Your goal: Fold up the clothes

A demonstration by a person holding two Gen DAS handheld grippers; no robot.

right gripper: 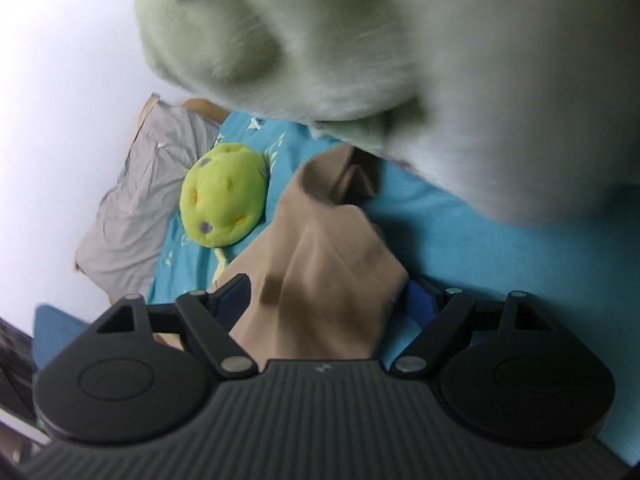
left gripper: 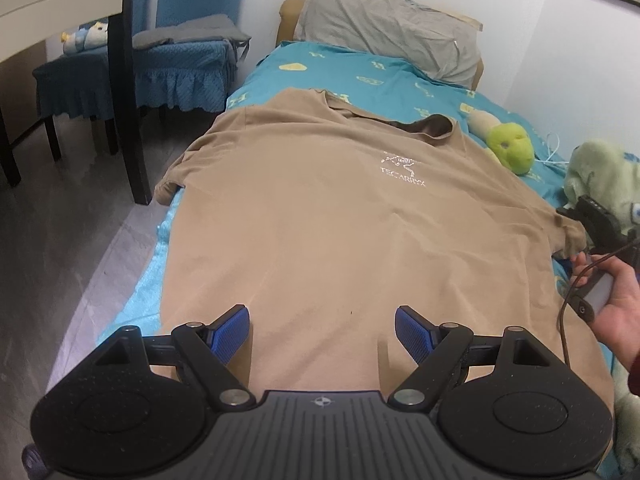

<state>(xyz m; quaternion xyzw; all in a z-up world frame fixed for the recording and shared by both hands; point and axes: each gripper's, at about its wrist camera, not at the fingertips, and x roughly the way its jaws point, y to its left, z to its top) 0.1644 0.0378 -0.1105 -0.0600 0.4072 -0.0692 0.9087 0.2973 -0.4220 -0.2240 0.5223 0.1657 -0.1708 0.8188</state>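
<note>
A tan T-shirt (left gripper: 320,220) with a white chest logo lies spread face up on the blue bed sheet (left gripper: 360,68), collar toward the pillow. My left gripper (left gripper: 322,332) hovers open over the shirt's lower part, with nothing between its blue pads (left gripper: 234,332). At the right edge, a hand (left gripper: 616,300) holds my right gripper (left gripper: 588,220) at the shirt's right sleeve (left gripper: 572,236). In the blurred right wrist view, that gripper (right gripper: 328,304) stands open, its fingers wide apart, with the bunched tan sleeve (right gripper: 332,256) lying between them.
A grey pillow (left gripper: 392,28) leans at the head of the bed. A green ball-shaped plush (left gripper: 512,148) and a large pale green plush (right gripper: 440,60) crowd the right side next to the sleeve. To the left are a blue-covered chair (left gripper: 160,68), a dark table leg (left gripper: 128,120) and bare floor.
</note>
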